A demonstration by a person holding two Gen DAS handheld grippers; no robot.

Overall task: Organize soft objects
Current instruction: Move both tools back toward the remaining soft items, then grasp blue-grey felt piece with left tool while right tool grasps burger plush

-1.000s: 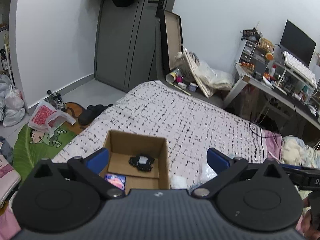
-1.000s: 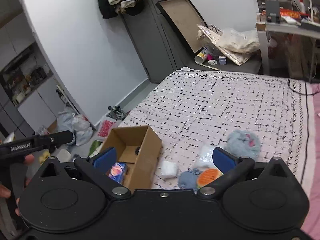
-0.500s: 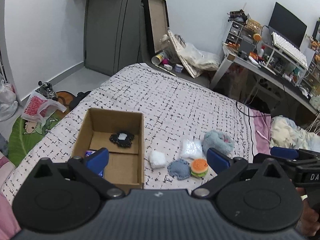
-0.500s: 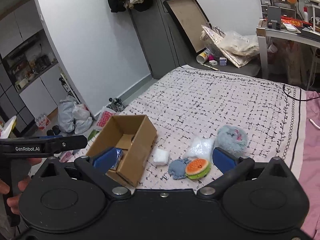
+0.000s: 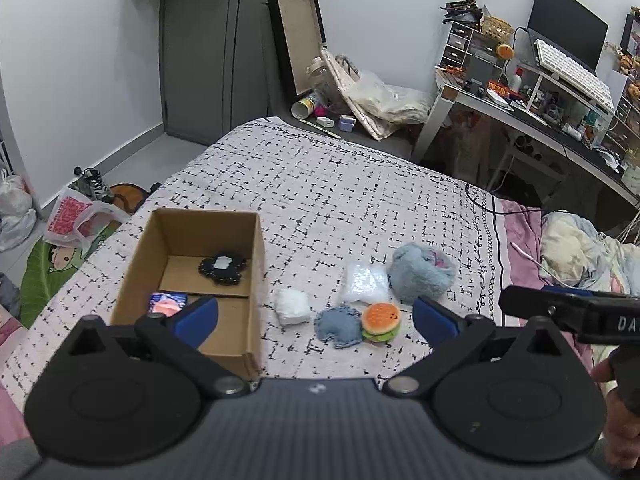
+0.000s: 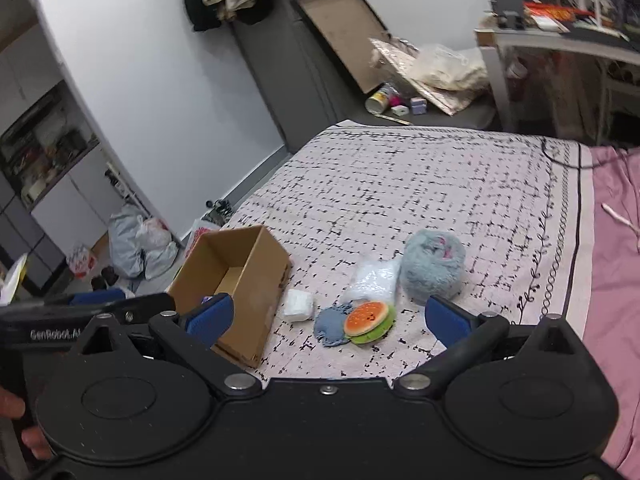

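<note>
On the patterned bedspread stands an open cardboard box (image 5: 256, 264) (image 6: 256, 280) holding a black flower-shaped pad (image 5: 222, 266) and a small blue-pink packet (image 5: 168, 302). To its right lie a white pad (image 5: 293, 306) (image 6: 298, 305), a blue denim cushion (image 5: 338, 324) (image 6: 330, 322), a burger plush (image 5: 381, 322) (image 6: 370, 322), a clear white bag (image 5: 366, 282) (image 6: 374, 280) and a fluffy grey-blue plush (image 5: 422, 274) (image 6: 434, 266). My left gripper (image 5: 315, 318) hovers open above the bed's near edge, holding nothing. My right gripper (image 6: 327, 316) is open and holds nothing too, with the burger plush between its fingers' line of sight.
A cluttered desk (image 5: 540, 112) with monitor and keyboard stands at the right. Bags and shoes (image 5: 76, 208) lie on the floor left of the bed. A pink sheet and crumpled blanket (image 5: 580, 248) lie at the right. Grey wardrobe doors (image 5: 208, 48) stand behind.
Both grippers have pulled back and risen, so the soft items right of the box came into fuller view. Nothing was taken hold of; the objects stayed put.
</note>
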